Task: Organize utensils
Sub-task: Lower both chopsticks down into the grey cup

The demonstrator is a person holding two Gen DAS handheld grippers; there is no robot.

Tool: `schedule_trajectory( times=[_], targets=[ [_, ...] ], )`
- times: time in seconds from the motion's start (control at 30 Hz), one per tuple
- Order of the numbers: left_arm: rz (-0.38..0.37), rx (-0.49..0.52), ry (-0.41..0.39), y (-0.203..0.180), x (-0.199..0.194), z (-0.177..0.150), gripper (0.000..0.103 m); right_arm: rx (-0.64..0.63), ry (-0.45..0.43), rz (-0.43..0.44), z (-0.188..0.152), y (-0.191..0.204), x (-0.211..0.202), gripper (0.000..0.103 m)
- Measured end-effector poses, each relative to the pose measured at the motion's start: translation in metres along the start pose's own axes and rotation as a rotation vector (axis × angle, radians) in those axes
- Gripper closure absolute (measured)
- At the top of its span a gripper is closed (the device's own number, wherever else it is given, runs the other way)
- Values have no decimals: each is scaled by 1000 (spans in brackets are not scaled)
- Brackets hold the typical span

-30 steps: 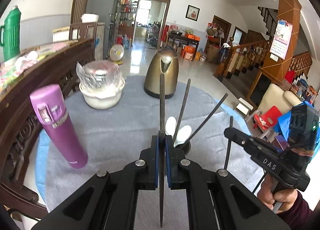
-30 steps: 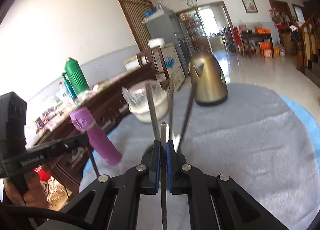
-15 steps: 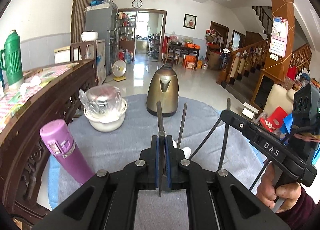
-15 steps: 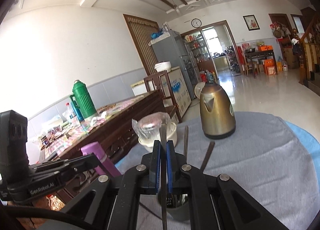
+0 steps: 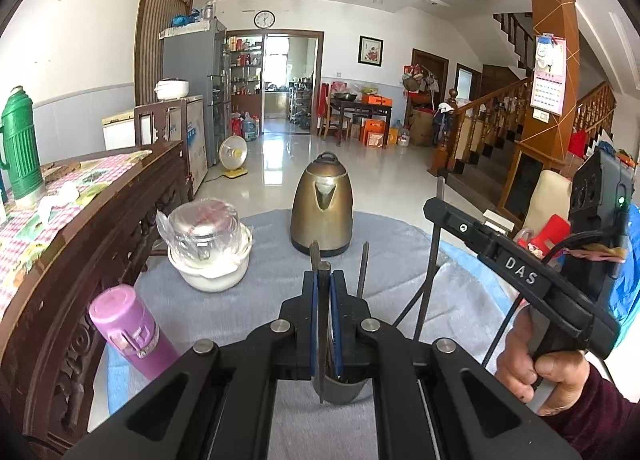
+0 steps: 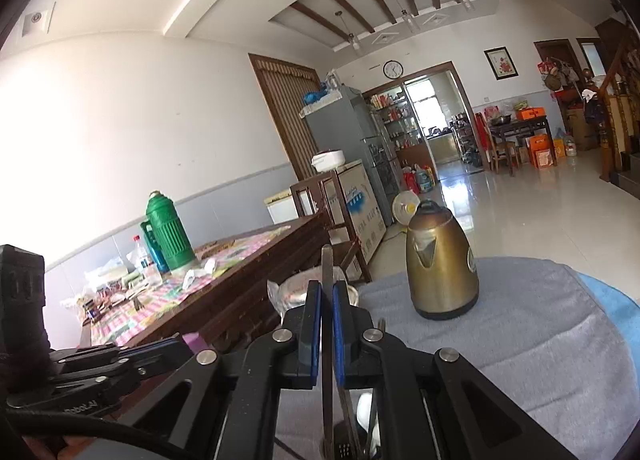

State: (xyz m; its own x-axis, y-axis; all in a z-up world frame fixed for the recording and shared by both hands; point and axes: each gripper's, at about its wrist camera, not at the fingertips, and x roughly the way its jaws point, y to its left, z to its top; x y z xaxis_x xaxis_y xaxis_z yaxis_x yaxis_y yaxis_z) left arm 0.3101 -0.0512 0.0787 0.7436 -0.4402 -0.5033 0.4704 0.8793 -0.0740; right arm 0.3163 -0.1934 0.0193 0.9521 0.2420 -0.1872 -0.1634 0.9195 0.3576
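Both tools are rising vs a sec ago: the left tool and right tool are each carrying a dark chopstick up, and the views are tipping from the tabletop toward the room. Earlier the sticks in our grip were standing tall above the pads; now only short tips are showing above them, and the lower ends are dangling over the holder.

Left tool is pinched closed on the left chopstick, pads pressing it from both sides. Right tool is likewise clamped on the right chopstick, which is running straight down past the pads. In the left view, the right tool is sitting at 3 o'clock with its stick hanging below it.

The grey utensil cup is sitting just under the left tool, at 6 o'clock from the kettle, on the table w/ the grey cloth. At least one more stick is leaning out of it. The right view is showing the cup's mouth at the bottom edge w/ a white spoon inside.

We're judging this as mid-lift: both sticks look nearly out of the cup, though we can't tell if the tips are fully clear of the rim. Next we're needing a spot to sort them; none is obvious yet. The pink bottle at 9 o'clock and the wrapped bowl at 10 are staying clear of our path.
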Motion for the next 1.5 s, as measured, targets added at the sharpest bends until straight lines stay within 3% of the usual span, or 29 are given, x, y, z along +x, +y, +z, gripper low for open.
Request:
schedule_trajectory(
  times=[0.57, 0.77, 1.0, 1.5],
  targets=[
    [-41, 21, -81, -12, -4, 41, 97, 22, -102, -61, 12, -7, 17, 97],
    [-53, 2, -65, -13, 6, 36, 97, 1, -148, -136, 7, -8, 24, 97],
    [-62, -19, -22, -11, 20, 26, 97, 2, -132, -185, -6, -13, 39, 97],
    [-72, -63, 24, -3, 18, 2, 97, -8, -89, -157, -24, -10, 17, 97]
  ],
)
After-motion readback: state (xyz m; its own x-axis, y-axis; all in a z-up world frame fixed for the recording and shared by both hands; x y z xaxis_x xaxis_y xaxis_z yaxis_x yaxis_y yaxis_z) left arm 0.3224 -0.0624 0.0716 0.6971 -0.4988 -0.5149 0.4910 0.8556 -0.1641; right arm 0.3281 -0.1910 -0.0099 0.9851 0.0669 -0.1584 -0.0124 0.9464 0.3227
